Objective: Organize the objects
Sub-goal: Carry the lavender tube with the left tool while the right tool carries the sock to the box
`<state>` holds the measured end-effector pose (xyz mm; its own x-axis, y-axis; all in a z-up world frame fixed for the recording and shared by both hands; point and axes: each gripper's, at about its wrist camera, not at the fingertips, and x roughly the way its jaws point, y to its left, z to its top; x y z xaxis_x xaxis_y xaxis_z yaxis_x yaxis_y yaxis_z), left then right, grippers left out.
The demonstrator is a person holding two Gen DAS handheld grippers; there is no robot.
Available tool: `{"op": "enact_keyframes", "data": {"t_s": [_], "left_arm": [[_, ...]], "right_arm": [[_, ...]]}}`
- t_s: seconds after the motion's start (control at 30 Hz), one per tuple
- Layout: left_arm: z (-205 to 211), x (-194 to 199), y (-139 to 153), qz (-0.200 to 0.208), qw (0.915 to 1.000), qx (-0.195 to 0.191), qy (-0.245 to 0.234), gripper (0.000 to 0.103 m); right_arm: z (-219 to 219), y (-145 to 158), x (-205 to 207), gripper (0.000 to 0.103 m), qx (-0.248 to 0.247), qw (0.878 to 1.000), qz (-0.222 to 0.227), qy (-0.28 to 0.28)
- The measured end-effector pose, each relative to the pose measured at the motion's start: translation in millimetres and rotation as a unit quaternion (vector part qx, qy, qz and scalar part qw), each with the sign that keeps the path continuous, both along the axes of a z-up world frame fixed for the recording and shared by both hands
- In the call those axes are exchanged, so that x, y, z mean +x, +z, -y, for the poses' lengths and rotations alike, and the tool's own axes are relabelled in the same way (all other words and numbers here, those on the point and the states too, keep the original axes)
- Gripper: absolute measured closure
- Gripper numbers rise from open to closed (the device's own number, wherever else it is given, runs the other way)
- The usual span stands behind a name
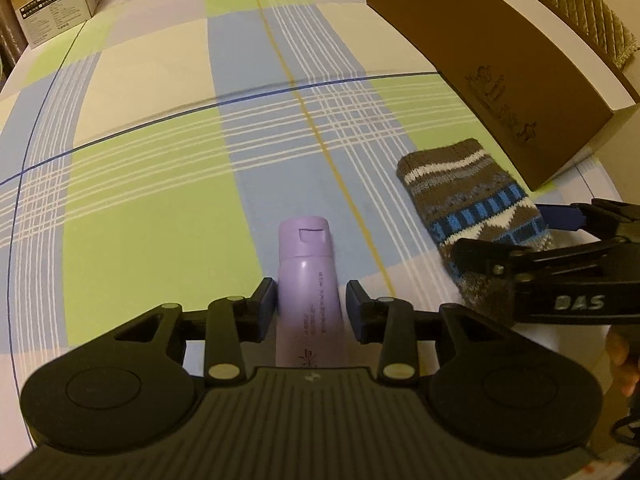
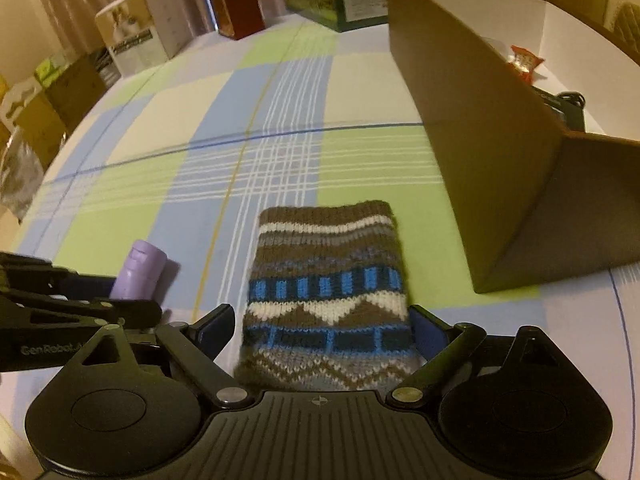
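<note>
Lilac plastic catches the eye first: a tube (image 1: 307,280) lies on the checked tablecloth (image 1: 160,160) between the fingers of the left gripper (image 1: 312,312), its cap pointing away. One pad appears to touch the tube's side, while a sliver of gap shows at the other, so the jaws look slightly apart and not pressing. If that hand lifts now, the smooth, round tube could slide out or roll away.

Just beside it lies a knitted sock (image 2: 326,292), patterned brown, white and blue, with the right gripper (image 2: 324,332) spread wide around it and not yet squeezing. The two tools sit close together, and the left one's arm crosses near the right one's fingers, so they could knock each other when either rises. The soft sock may also bunch or be caught by only a fold.

A brown cardboard box (image 2: 480,160) stands near the sock, probably the place for both things; its tall wall could snag a low carry.

Most of the box's inside is hidden; only a red packet (image 2: 524,60) and something dark show. The tube's lower end sits under the gripper body, and its print is unreadable.
</note>
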<state>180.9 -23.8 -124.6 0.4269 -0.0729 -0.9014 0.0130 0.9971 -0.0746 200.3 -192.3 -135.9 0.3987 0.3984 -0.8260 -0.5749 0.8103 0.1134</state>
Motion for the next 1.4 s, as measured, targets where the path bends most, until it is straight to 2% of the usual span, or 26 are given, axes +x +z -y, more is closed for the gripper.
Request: {"op": "enact_keyframes", "data": {"t_s": [0.03, 0.1, 0.2, 0.4, 0.77, 1.07, 1.4], "left_arm": [[1, -1, 1, 0.001, 1.0, 0.001, 0.001, 0.07], [2, 0, 1, 0.001, 1.0, 0.008, 0.003, 0.074], [3, 0, 2, 0.001, 0.9999, 0.012, 0.006, 0.074], [6, 0, 3, -0.002, 0.9999, 0.014, 0.01, 0.075], [10, -2, 5, -0.001, 0.9999, 0.014, 0.004, 0.075], [15, -3, 23, 0.02, 0.9998, 0.01, -0.003, 0.075], [35, 2, 65, 0.077, 0.9967, 0.003, -0.023, 0.075]], "right_arm": [[-3, -1, -3, 0.027, -0.01, 1.0, 0.013, 0.01], [-5, -1, -8, 0.049, -0.017, 0.999, 0.027, 0.033], [-4, 1, -12, 0.068, -0.009, 0.999, 0.024, 0.047], [-4, 2, -10, 0.073, 0.002, 0.999, 0.016, 0.047], [5, 14, -13, 0.074, 0.021, 0.998, 0.008, 0.052], [20, 45, -15, 0.074, 0.057, 0.997, 0.025, 0.053], [47, 90, -5, 0.074, 0.096, 0.992, 0.07, 0.037]]}}
